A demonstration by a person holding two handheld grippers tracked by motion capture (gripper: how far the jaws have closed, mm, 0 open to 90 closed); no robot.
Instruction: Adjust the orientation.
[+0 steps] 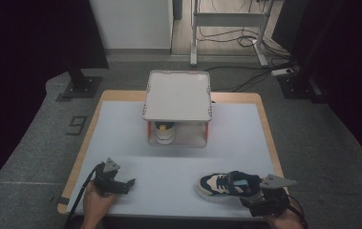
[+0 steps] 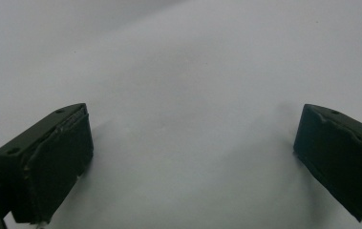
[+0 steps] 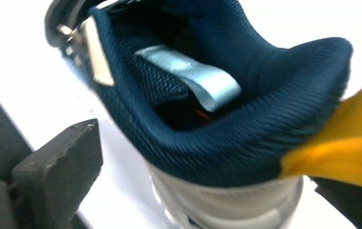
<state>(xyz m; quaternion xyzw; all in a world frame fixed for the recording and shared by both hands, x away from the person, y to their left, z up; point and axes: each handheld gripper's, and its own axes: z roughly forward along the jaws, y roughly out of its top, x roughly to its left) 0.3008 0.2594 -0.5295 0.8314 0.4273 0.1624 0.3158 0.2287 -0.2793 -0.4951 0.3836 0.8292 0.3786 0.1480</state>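
While the right gripper [image 1: 249, 196] sits at the heel of the navy and cream sneaker [image 1: 226, 184] on the near right of the table [image 1: 121, 143], its jaws stand apart and nothing is clamped yet. From the right gripper view, one black jaw is off to the left of the heel collar [image 3: 245, 138] with white table showing between, so no pad presses there. The other jaw is mostly hidden behind a yellow tab [image 3: 341, 143] at the heel, and I cannot tell whether it touches. Here's the risk: closing from this angle could pinch only the soft padded collar, and that fabric would fold, letting the shoe swing or drop on the lift. A nudge from the left jaw could also shove the sneaker sideways toward the near table edge, which is close.

Over on the near left, the left gripper [image 1: 130, 183] rests wide open over bare table, holding nothing, so it offers no steadying help.

Farther back, the two-level rack [image 1: 177, 95] already has a second shoe [image 1: 164, 132] on its lower shelf. Carried in low or crooked, this sneaker could clip the rack's orange posts [image 1: 148, 129] or bump that shoe.
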